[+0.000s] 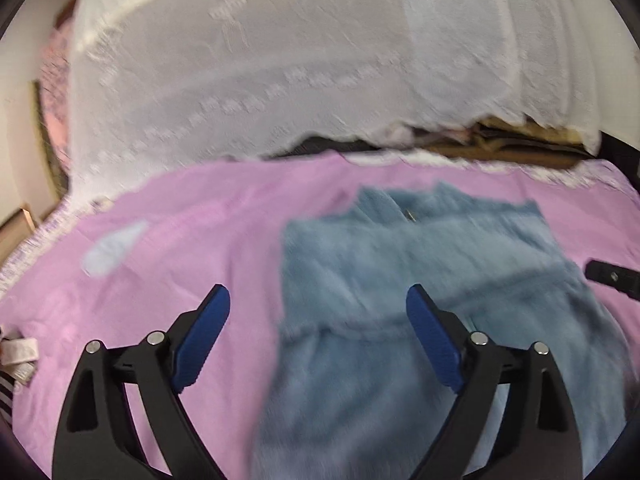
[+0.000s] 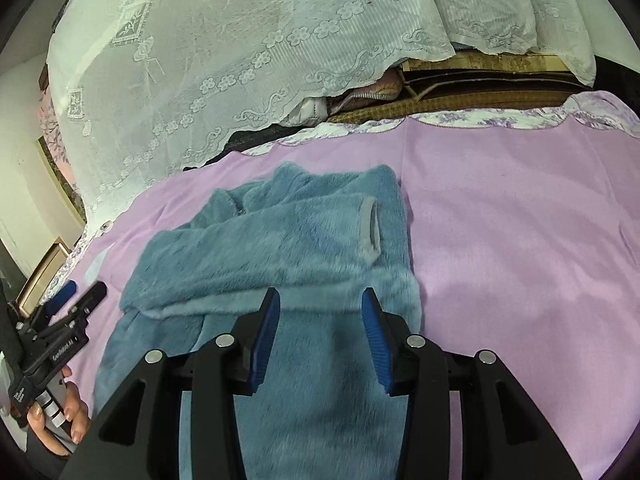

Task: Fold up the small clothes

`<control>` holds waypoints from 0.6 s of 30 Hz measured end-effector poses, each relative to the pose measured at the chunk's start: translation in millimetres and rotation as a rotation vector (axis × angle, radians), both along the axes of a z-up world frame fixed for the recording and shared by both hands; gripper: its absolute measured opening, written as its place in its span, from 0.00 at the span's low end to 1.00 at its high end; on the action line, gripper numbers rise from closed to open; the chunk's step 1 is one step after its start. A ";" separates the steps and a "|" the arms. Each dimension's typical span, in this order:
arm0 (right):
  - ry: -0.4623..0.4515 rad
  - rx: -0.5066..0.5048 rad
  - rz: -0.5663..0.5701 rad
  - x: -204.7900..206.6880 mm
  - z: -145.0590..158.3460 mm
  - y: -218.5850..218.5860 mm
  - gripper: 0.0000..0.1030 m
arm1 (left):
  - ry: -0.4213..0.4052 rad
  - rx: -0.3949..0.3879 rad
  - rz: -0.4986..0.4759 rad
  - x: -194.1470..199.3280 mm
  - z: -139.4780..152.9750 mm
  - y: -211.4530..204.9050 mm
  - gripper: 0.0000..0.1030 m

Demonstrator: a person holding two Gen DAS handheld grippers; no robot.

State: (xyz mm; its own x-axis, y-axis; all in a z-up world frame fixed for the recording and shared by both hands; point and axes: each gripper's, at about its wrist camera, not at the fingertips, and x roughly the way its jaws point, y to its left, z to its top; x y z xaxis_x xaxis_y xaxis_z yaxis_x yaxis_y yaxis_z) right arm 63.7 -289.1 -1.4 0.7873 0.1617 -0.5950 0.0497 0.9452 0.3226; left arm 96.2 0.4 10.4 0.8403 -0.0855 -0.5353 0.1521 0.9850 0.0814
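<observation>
On the pink bedsheet [image 2: 520, 240], towards its left half, lies the blue fleece top [image 2: 288, 240], a small fuzzy garment with a zip at the neck. One sleeve [image 2: 320, 220] is already laid across the chest, its grey cuff [image 2: 372, 228] pointing right, so the fold looks about midway: sleeves in, body not yet doubled over. The right gripper [image 2: 320, 320] hovers low over the lower body of the top, jaws apart and holding nothing. The left gripper [image 1: 318, 320] hangs above the garment's left edge, where fleece meets sheet, jaws wide apart and also empty; its view is blurred. The next move likely calls for each gripper to pinch a hem corner and carry it up towards the collar; thick pile may slip, so a deep bite is wise. A white lace curtain [image 2: 240, 60] hangs behind the bed.
</observation>
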 end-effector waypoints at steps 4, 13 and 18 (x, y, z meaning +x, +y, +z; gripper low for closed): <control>0.022 0.021 0.008 -23.3 -5.5 2.8 0.42 | 0.095 -0.035 -0.062 -18.0 -14.4 8.1 0.85; 0.129 -0.013 0.039 -75.0 -36.5 10.2 0.42 | 0.322 -0.078 -0.119 -47.5 -55.2 34.3 0.85; 0.079 0.039 0.010 -119.5 -29.8 -4.4 0.44 | 0.371 -0.160 -0.132 -65.5 -62.6 55.9 0.85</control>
